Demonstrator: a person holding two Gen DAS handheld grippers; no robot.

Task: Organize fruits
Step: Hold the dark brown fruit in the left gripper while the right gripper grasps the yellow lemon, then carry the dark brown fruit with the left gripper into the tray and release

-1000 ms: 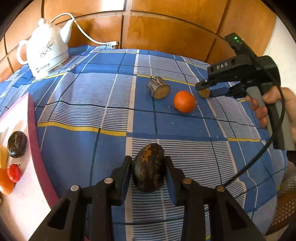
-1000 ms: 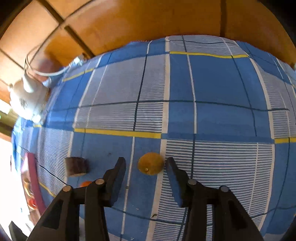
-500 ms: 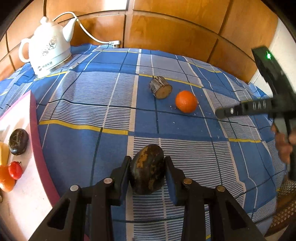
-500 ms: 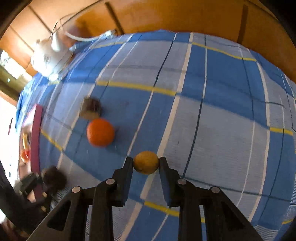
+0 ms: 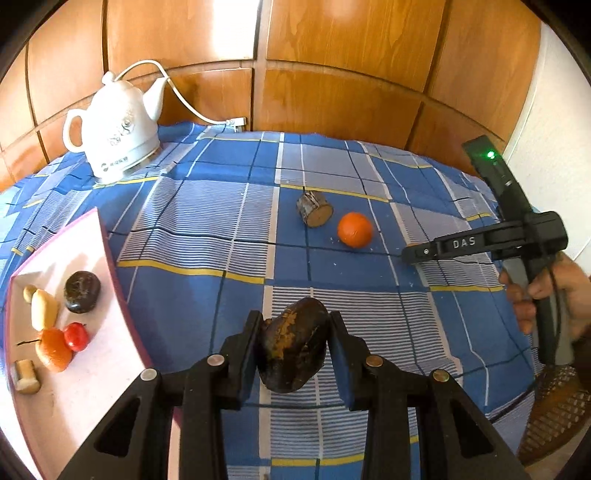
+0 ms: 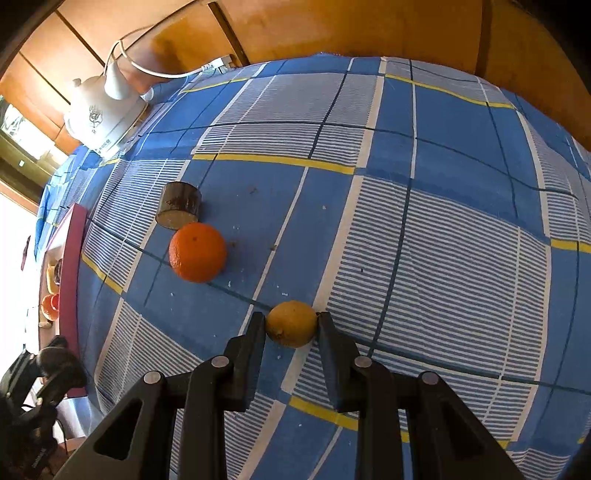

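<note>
Now left tongs (image 5: 293, 345) grip dark fruit (image 5: 293, 343); right tongs (image 6: 291, 326) grip lemon (image 6: 291, 323).

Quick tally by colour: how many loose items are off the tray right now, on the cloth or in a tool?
Dark brown: 1, the mottled oval fruit gripped in the left tool
Yellow: 1, the small round lemon gripped in the right tool
Orange: 1, the round orange on the checked cloth
Brown: 1, the short bark-covered log piece
Total: 4

Bright daylight – glare on wood panels (image 5: 229, 33); heavy fisheye warp, left edge perhaps overexposed.
</note>
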